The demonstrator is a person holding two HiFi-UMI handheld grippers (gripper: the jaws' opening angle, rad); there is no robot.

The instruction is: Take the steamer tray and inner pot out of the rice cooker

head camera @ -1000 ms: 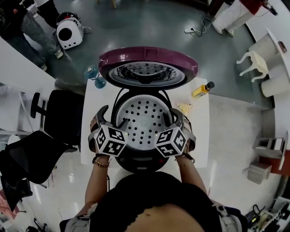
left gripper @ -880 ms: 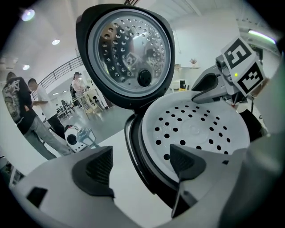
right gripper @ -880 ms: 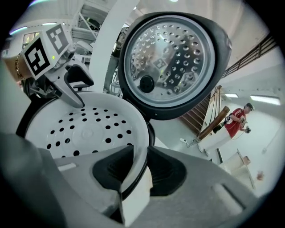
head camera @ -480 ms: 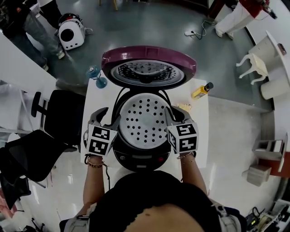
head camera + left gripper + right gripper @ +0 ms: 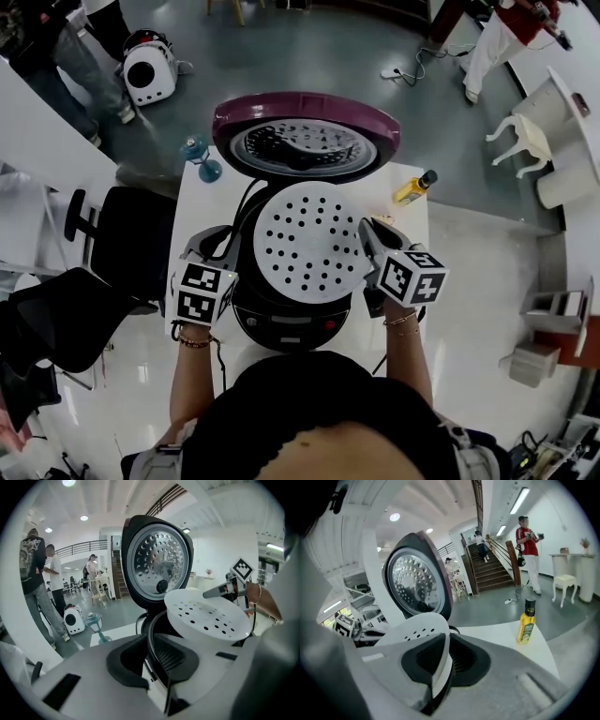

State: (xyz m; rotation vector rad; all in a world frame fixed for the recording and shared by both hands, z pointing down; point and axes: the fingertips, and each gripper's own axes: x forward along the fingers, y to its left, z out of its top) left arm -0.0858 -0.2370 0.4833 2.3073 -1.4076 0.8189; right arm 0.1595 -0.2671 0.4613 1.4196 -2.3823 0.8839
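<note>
Steamer tray (image 5: 311, 242) tilts over rice cooker (image 5: 286, 323), open lid (image 5: 305, 108) behind, bottle (image 5: 418, 187) nearby.

A glossy grey floor (image 5: 309, 47) spreads ahead of both claws, past the far edge of the white table (image 5: 412, 211) beneath them. Just left of the left claw (image 5: 223, 248) stands a black office chair (image 5: 127, 244), with a second black chair (image 5: 52, 328) further left and nearer the person. A long white counter (image 5: 42, 141) runs beyond them. Well ahead and left of that claw, a white rounded case (image 5: 148, 70) sits on the floor near standing people (image 5: 33, 573). Well to the right of the right claw (image 5: 368, 234) and further off, a white carved chair (image 5: 520, 136) stands beside a white side table (image 5: 576, 557). Ahead of the right claw a wooden staircase (image 5: 490, 571) climbs. Round ceiling lamps (image 5: 84, 518) and a strip light (image 5: 520, 498) glow overhead.
</note>
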